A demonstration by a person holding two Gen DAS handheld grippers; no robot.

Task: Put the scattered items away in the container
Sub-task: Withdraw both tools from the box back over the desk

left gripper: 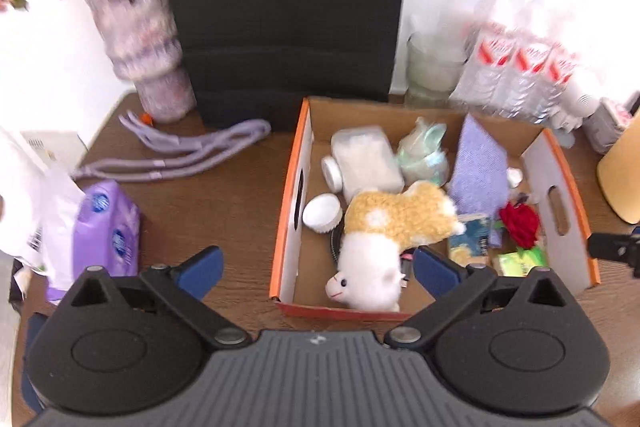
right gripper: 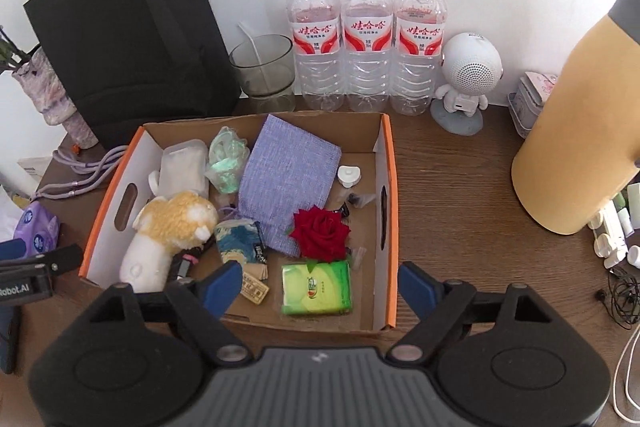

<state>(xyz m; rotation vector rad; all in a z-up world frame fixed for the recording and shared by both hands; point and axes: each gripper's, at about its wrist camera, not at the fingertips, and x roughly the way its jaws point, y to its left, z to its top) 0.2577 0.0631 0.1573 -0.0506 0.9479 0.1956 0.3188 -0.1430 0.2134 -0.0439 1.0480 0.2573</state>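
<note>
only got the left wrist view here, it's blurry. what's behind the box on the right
Observer: Three water bottles stand in a row against the wall, white caps on.
Operator: and that white blob past them
Observer: A small white robot-shaped speaker on a grey base, upright on the table.
Operator: is the right gripper holding anything
Observer: No. The right gripper is open above the box's near end, with nothing between its fingers.
</note>
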